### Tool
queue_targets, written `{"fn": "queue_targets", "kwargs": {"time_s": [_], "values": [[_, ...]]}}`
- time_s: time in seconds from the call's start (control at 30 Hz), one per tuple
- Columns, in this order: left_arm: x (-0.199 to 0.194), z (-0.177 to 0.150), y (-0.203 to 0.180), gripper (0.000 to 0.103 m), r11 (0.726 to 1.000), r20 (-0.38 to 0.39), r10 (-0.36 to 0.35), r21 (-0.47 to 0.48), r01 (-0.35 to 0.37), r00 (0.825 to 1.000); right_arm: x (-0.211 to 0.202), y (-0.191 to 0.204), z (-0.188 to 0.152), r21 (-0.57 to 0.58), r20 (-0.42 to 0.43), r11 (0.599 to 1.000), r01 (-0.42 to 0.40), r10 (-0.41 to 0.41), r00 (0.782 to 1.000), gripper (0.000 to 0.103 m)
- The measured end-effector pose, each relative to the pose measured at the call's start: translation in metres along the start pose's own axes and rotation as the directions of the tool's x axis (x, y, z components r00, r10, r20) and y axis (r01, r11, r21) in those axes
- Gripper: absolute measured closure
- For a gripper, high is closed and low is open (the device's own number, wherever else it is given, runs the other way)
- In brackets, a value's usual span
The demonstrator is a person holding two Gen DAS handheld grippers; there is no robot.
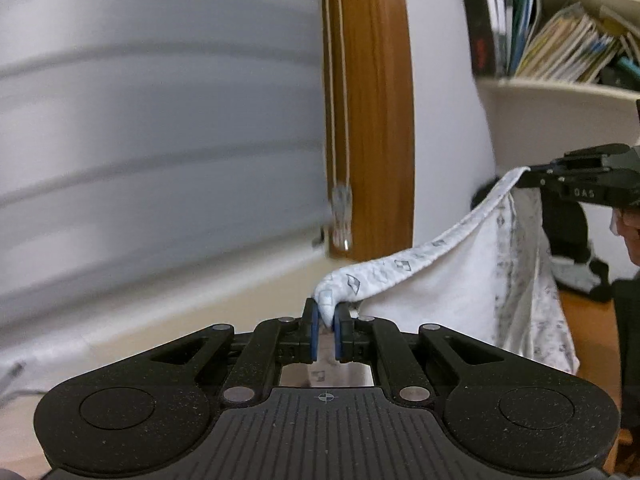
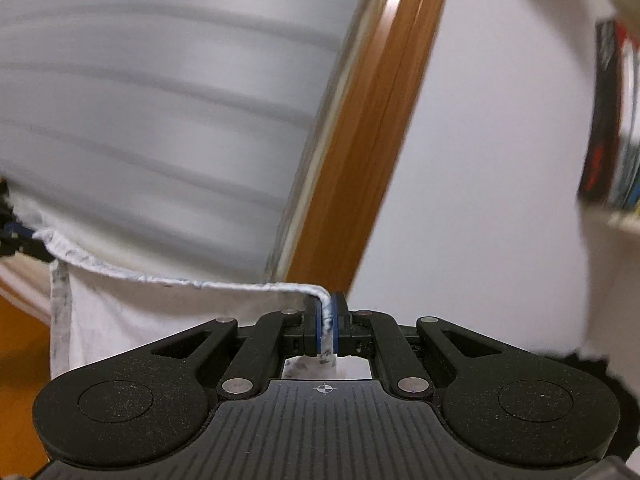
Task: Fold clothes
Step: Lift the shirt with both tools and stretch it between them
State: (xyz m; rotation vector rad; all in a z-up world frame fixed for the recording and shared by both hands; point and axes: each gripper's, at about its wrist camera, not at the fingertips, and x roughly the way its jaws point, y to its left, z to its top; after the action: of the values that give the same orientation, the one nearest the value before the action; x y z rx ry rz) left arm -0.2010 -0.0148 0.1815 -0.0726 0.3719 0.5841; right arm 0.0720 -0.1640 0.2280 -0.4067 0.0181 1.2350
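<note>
Between both grippers' pinched blue-padded fingers [image 1: 315, 334] hangs a soft white printed garment [image 1: 440, 296], hem taut.

Pale horizontal blinds [image 1: 160, 140] fill the left of both views, blurred. Beside them runs a tall brown wooden frame [image 1: 372, 120], then a plain white wall [image 1: 444, 120]. At the upper right a cream bookshelf [image 1: 560, 92] holds leaning books [image 1: 568, 48]. Orange-brown wooden floor [image 1: 592, 328] shows low at the right.
</note>
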Motion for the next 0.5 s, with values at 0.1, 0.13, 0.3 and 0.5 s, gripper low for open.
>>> {"fn": "queue_targets", "kwargs": {"time_s": [0.1,0.13,0.3,0.5], "values": [[0.033,-0.009,-0.003,0.095,1.000,-0.055,-0.016,-0.001,0.016,0.998,0.028,-0.008,-0.030,0.017,-0.074,1.000,-0.014,0.015,0.997,0.097],[0.041,-0.011,-0.005,0.095,1.000,-0.069,-0.021,-0.001,0.021,0.997,0.036,-0.011,-0.039,0.026,-0.094,1.000,-0.016,0.018,0.995,0.097],[0.074,-0.025,-0.012,0.095,0.999,-0.124,-0.029,0.016,0.031,0.992,0.073,-0.030,-0.080,0.078,-0.193,0.996,-0.047,0.061,0.979,0.095],[0.098,-0.036,-0.013,0.095,0.999,-0.150,-0.022,-0.033,0.017,0.988,0.107,-0.043,-0.122,0.137,-0.292,0.982,-0.129,0.164,0.942,0.074]]}}
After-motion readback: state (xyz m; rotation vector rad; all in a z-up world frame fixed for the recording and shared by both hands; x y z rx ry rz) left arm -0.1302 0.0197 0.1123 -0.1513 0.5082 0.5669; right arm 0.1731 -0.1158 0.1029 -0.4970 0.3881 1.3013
